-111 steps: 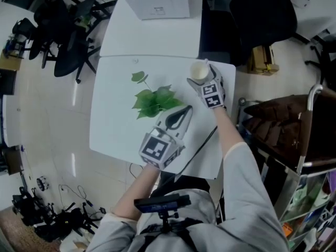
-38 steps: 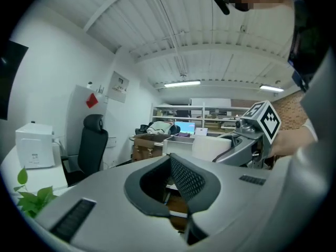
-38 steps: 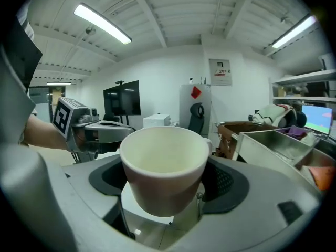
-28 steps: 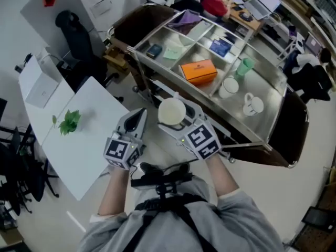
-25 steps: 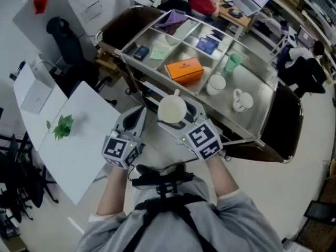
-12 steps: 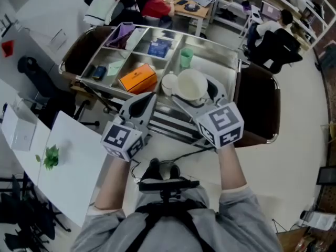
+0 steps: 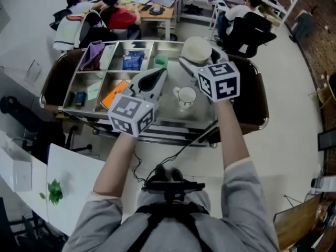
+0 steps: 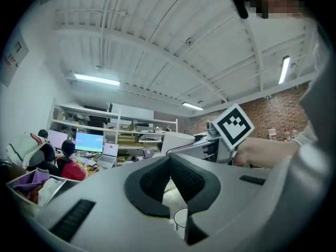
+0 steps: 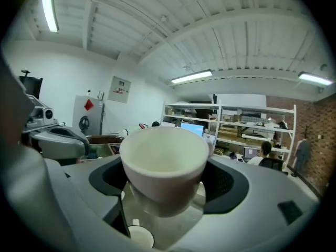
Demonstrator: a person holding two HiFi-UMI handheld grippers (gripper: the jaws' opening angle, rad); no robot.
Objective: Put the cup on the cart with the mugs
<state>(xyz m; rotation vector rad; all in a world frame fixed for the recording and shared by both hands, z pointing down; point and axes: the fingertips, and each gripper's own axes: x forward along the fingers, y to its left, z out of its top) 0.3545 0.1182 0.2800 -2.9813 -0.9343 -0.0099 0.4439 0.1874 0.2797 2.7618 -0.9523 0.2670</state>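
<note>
A cream cup (image 7: 195, 48) hangs upright over the right end of the steel cart tray (image 7: 157, 117), with my right gripper (image 7: 199, 58) shut on its sides. In the right gripper view the cup (image 9: 164, 161) fills the space between the jaws of that gripper (image 9: 164, 181), and a mug rim (image 9: 139, 237) shows below. A white mug (image 7: 185, 96) stands on the tray just under and left of the cup. My left gripper (image 7: 157, 76) hovers over the tray's middle, shut and empty. In the left gripper view its pads (image 8: 170, 160) meet, with a mug rim (image 8: 181, 219) below.
The tray's compartments hold a green cup (image 7: 160, 62), an orange box (image 7: 112, 92), a blue book (image 7: 133, 61) and a purple item (image 7: 93, 54). A white table with a green leaf (image 7: 54, 191) lies lower left. People sit at desks beyond the cart.
The view has swung round onto the cart. Both grippers have moved forward over the tray, and the held cup now hangs near the white mug.
</note>
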